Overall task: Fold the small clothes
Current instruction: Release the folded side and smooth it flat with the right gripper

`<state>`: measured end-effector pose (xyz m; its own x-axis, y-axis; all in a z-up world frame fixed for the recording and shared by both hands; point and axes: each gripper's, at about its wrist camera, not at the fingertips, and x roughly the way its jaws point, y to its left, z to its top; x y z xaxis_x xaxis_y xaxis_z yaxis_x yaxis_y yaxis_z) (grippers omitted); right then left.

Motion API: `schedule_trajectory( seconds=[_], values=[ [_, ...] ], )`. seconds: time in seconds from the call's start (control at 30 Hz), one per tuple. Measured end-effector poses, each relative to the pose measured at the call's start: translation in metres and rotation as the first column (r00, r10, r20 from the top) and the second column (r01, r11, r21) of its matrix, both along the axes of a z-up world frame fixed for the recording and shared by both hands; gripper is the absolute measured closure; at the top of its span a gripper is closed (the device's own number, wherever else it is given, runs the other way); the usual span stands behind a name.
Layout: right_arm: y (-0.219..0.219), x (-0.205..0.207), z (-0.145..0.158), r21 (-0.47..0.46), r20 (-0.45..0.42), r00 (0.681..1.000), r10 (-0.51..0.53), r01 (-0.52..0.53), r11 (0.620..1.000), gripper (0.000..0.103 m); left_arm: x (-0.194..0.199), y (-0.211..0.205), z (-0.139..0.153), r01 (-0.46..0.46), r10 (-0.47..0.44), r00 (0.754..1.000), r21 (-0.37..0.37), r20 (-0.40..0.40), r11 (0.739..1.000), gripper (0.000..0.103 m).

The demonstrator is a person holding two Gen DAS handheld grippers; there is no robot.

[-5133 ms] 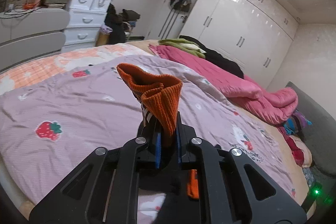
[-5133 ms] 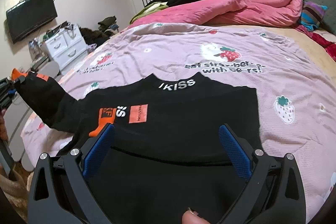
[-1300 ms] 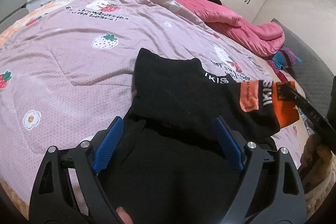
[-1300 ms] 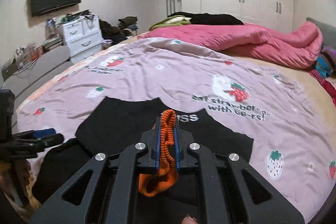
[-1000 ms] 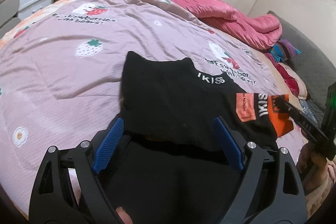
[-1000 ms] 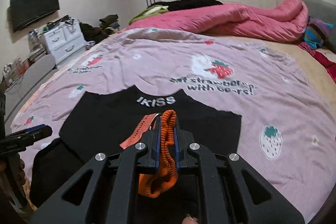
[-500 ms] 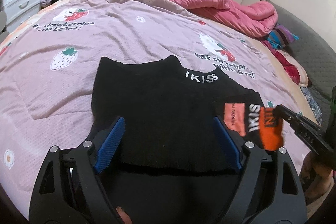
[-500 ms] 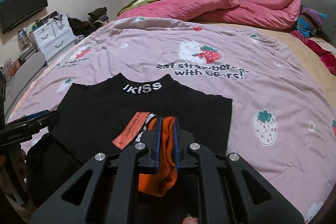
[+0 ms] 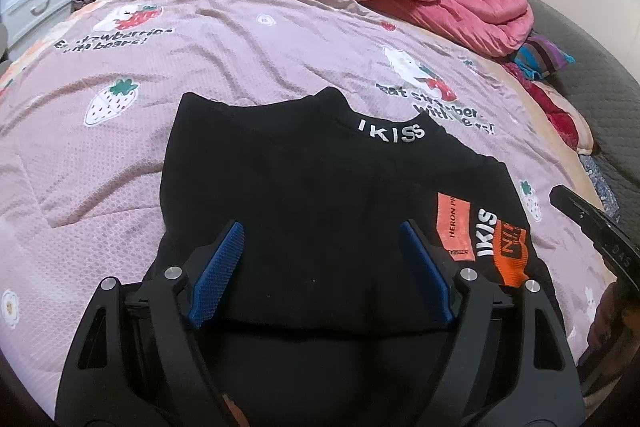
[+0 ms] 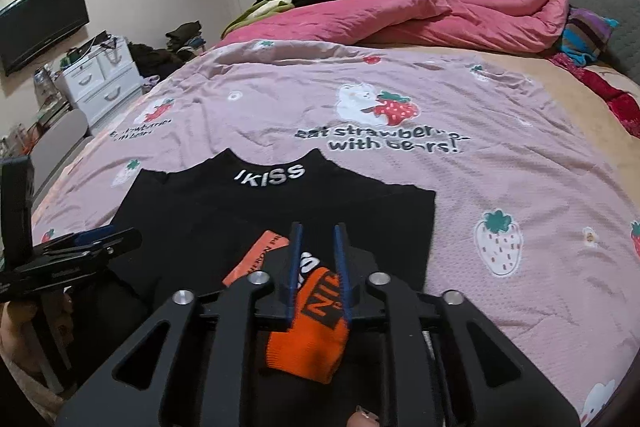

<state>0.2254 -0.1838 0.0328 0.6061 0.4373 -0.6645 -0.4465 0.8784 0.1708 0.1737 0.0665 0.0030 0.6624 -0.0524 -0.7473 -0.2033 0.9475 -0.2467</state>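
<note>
A small black sweater (image 9: 288,163) with "IKISS" on its collar lies flat on the strawberry bedspread (image 9: 200,47), sleeves folded across its front. Its orange cuff (image 10: 312,331) lies flat on the sweater between the fingers of my right gripper (image 10: 317,227). Those jaws are opening and the pads stand clear of the cuff. My left gripper (image 9: 320,227) hovers over the sweater's lower part, its jaws wide and closing slightly, pressing on nothing. In the left wrist view the cuff (image 9: 510,259) sits at the sweater's right edge. The sweater's hem is hidden under both grippers.
A rumpled pink quilt (image 10: 400,15) and dark clothes lie at the far side of the bed. A grey padded headboard (image 9: 592,67) runs along the right. White drawers (image 10: 96,83) and a wall TV (image 10: 40,23) stand to the left. A hand holds each gripper.
My right gripper brought the orange cuff down onto the sweater, and its jaws have parted and let go of it. My left gripper has shifted over the sweater's lower part, its jaws a little narrower.
</note>
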Motion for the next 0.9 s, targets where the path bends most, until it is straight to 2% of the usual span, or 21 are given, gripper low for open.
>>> schedule_trajectory(
  seconds=[0.23, 0.5, 0.57, 0.7, 0.8, 0.9],
  values=[
    [0.018, -0.008, -0.007, -0.021, -0.020, 0.998, 0.065, -0.065, 0.998, 0.074, 0.001, 0.001, -0.009, 0.008, -0.008, 0.999, 0.008, -0.031, 1.000, 0.031],
    [0.038, -0.017, -0.023, -0.063, -0.061, 0.990, 0.129, -0.133, 0.989, 0.073, -0.005, -0.004, -0.020, 0.029, -0.027, 0.998, 0.030, -0.054, 0.999, 0.031],
    [0.040, -0.018, -0.027, -0.065, -0.075, 0.988, 0.135, -0.140, 0.988, 0.069, -0.006, -0.004, -0.022, 0.033, -0.030, 0.998, 0.036, -0.061, 0.999, 0.031],
    [0.047, -0.018, -0.041, -0.074, -0.128, 0.981, 0.144, -0.154, 0.985, 0.066, -0.008, -0.004, -0.025, 0.037, -0.034, 0.997, 0.040, -0.065, 0.999, 0.031],
    [0.051, -0.015, -0.057, -0.118, -0.191, 0.973, 0.126, -0.151, 0.982, 0.066, -0.009, -0.005, -0.025, 0.044, -0.040, 0.997, 0.051, -0.068, 0.998, 0.031],
    [0.050, -0.015, -0.060, -0.110, -0.202, 0.971, 0.127, -0.151, 0.982, 0.063, -0.009, -0.007, -0.024, 0.051, -0.046, 0.996, 0.064, -0.072, 0.997, 0.031]
  ],
)
